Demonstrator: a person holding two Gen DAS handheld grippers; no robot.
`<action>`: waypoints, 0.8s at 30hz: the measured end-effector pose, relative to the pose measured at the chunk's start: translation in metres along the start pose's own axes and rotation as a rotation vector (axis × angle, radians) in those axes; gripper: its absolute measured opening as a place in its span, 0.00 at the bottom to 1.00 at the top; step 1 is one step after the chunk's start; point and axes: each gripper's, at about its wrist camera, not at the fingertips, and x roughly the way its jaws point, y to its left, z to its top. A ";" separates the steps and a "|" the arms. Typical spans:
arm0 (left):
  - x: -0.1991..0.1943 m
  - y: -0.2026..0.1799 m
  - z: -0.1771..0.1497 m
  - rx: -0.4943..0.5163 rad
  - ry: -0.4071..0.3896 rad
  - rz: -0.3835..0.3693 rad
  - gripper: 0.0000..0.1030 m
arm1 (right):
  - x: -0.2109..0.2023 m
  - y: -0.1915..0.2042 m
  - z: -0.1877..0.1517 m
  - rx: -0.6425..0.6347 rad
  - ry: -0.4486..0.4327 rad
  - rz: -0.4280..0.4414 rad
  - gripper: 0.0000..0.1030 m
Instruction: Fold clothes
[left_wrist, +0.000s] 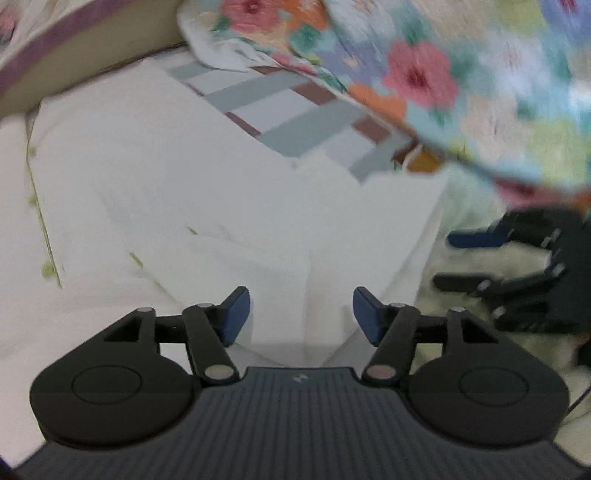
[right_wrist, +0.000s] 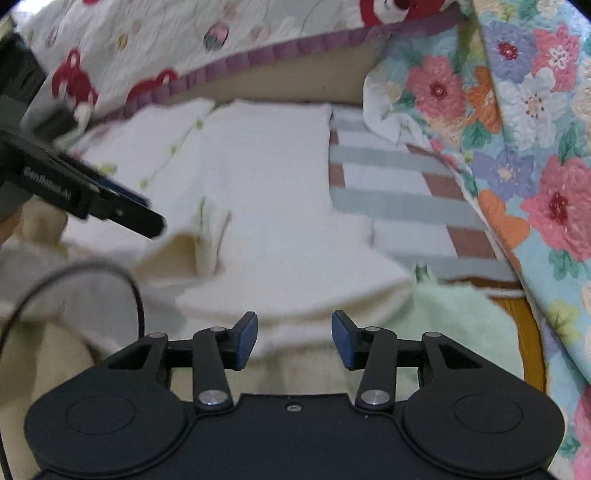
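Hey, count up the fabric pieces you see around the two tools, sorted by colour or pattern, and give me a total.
White cloth: 1
Pale green cloth: 1
Striped sheet, grey-green with brown: 1
Flowered quilt, pastel: 1
White quilt with red prints and purple border: 1
Total: 5

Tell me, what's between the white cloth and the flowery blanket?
A striped sheet with grey-green, pale and brown blocks lies between the white cloth and the flowery blanket. The right wrist view shows it best; the left wrist view shows it too.
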 end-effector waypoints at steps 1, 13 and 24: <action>0.003 -0.002 0.001 0.009 0.011 0.018 0.71 | -0.001 0.000 -0.005 -0.005 0.009 -0.003 0.49; 0.041 0.027 0.011 -0.154 0.119 0.192 0.12 | 0.014 -0.024 0.000 0.175 -0.044 0.035 0.58; -0.097 0.050 -0.005 -0.245 -0.434 0.554 0.04 | 0.027 -0.023 0.006 0.211 -0.036 0.128 0.58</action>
